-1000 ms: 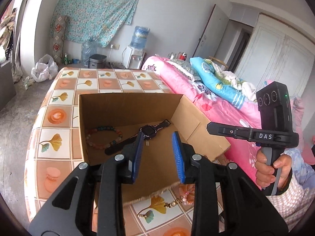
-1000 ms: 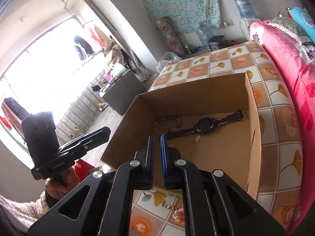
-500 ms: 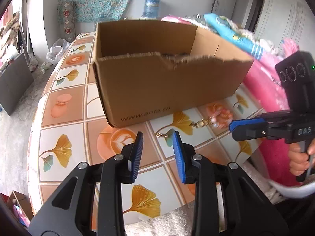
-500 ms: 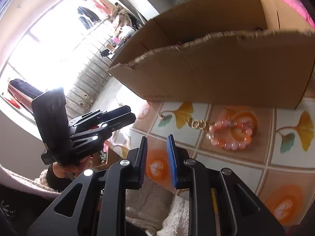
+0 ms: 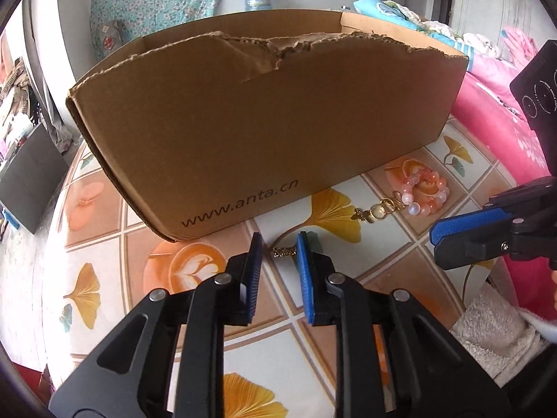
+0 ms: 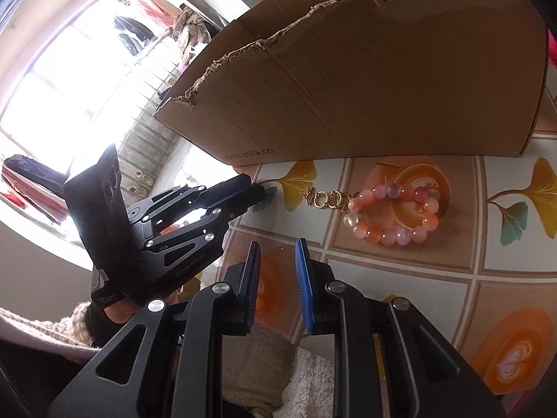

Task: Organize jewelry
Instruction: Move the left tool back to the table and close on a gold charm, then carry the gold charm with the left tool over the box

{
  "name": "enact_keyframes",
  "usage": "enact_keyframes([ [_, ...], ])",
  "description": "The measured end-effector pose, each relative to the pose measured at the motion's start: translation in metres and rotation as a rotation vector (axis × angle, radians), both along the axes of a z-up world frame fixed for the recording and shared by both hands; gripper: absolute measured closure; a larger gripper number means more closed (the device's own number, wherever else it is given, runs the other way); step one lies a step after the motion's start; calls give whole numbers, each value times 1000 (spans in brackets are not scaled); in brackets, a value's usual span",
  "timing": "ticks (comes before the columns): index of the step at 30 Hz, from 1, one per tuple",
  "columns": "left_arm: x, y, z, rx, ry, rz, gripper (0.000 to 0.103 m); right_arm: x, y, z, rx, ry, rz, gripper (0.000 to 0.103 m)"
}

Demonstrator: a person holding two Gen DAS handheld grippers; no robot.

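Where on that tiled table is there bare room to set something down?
Bare tiles lie left of the cardboard box and right of the pink bead bracelet. It is crowded between box and table edge, where bracelet, left gripper and right gripper meet.

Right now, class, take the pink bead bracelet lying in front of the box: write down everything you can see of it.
The bracelet is a closed loop of round, glossy beads in pink, peach and milky white, glass or stone by their look. A short gold chain of linked rings with a small charm trails from it toward the left gripper. It lies flat on the tiled tablecloth, over an orange swirl print, just before the cardboard box. Neither gripper touches it.
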State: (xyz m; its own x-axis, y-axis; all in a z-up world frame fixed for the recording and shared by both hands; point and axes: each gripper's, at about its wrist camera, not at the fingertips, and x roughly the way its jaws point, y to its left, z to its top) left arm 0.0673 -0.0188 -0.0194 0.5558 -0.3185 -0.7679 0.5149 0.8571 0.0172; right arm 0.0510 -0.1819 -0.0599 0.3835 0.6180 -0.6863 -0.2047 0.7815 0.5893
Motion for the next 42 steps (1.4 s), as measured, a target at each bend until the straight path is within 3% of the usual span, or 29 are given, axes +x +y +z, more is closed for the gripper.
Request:
enact_keyframes([
  [5, -1, -2, 1, 16, -18, -6, 100, 1, 2, -3, -15, 8, -15, 82],
  [15, -3, 8, 3, -26, 11, 41, 100, 13, 28, 1, -203, -60, 7, 82],
  [28, -8, 11, -3, -66, 12, 64, 100, 26, -21, 10, -267, -55, -165, 82],
  [32, -10, 12, -4, -68, 9, 62, 100, 21, -9, 17, -276, -100, -114, 82],
  [42, -11, 13, -5, -67, 7, 62, 100, 13, 37, 22, -434, -189, -16, 82],
])
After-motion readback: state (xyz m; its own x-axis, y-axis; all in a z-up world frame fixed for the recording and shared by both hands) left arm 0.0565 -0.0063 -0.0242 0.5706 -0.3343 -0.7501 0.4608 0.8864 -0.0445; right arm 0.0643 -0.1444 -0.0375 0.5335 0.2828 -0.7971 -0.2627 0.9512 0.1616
